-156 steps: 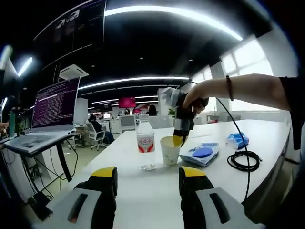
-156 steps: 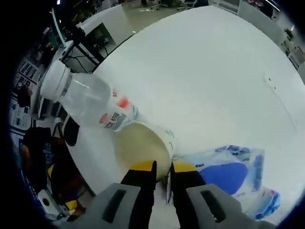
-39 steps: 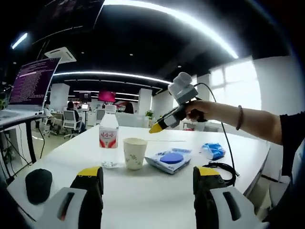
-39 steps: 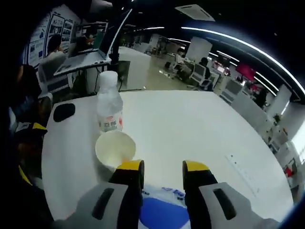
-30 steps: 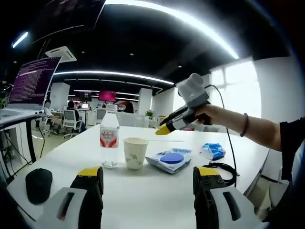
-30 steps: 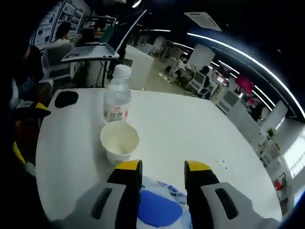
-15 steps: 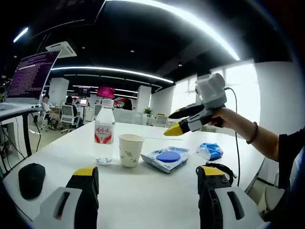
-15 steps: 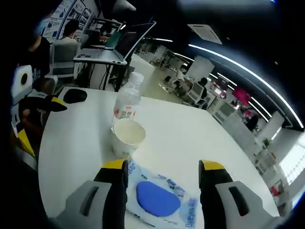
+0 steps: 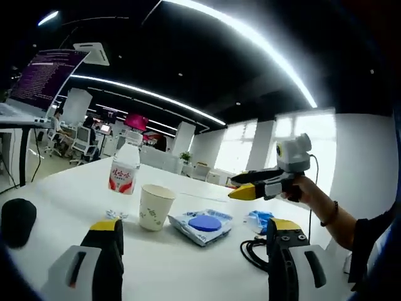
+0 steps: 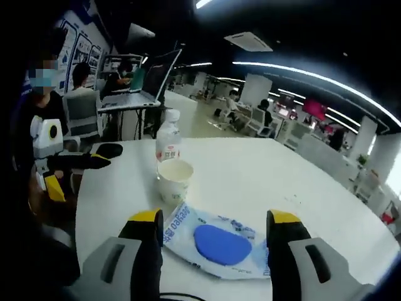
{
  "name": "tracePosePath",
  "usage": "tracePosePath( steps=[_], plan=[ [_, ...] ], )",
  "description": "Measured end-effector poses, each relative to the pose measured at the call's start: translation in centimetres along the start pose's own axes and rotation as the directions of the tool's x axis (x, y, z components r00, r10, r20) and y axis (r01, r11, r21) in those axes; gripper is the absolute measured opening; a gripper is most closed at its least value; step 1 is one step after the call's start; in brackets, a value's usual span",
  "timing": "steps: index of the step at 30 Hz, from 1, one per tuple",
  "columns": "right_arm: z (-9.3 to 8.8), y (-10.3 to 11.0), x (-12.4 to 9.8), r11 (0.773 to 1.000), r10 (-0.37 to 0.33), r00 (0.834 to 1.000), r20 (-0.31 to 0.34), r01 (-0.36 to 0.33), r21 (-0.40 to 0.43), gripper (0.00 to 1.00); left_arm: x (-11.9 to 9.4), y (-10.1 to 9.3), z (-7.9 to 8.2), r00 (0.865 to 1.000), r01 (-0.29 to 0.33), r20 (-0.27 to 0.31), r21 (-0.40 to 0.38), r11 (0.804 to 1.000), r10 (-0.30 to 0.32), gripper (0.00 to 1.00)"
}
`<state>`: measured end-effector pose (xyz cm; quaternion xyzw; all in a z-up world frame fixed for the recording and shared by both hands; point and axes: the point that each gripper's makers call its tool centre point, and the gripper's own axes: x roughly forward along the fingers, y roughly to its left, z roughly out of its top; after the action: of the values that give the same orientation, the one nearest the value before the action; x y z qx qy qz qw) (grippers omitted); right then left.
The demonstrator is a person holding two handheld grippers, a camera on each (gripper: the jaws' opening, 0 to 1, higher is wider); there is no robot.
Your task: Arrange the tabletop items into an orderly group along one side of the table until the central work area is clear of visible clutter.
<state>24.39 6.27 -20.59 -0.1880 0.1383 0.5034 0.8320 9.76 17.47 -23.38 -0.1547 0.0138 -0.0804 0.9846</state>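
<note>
The right gripper, jaws wide apart and empty, hangs over the wipes pack beside the cup and bottle; soft, light and probably slick, it looks best pinched at 1 edge, while the left gripper gapes empty.

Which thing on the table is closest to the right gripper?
The wet-wipe pack with the blue lid. It lies right between the jaws; the paper cup and water bottle stand farther off.

Bare tabletop lying before the paper cup
Bottle, paper cup and wipes pack are crowding its far side; white table is lying open nearer.
</note>
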Motion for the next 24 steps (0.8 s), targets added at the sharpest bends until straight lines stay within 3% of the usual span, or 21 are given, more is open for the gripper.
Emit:
tracePosePath(
  steps=[9,17,24],
  plan=[
    [-2.4,-2.7,-1.2,0.993,0.001,1.000,0.004,-0.001,0.114,0.62,1.8,-1.2,-0.4,0.999,0.036,0.002,-0.058,0.998,-0.036,1.00],
    [-3.5,-3.6,-1.8,0.992,-0.026,1.000,-0.007,0.027,0.122,0.61,3.1,-1.7,-1.2,0.998,0.043,-0.034,-0.060,0.997,-0.045,1.00],
    [-5.2,-5.0,-1.7,0.988,-0.063,0.997,-0.049,0.070,0.138,0.60,4.2,-1.7,-1.1,0.999,0.035,-0.027,-0.089,0.995,-0.038,1.00]
  ],
)
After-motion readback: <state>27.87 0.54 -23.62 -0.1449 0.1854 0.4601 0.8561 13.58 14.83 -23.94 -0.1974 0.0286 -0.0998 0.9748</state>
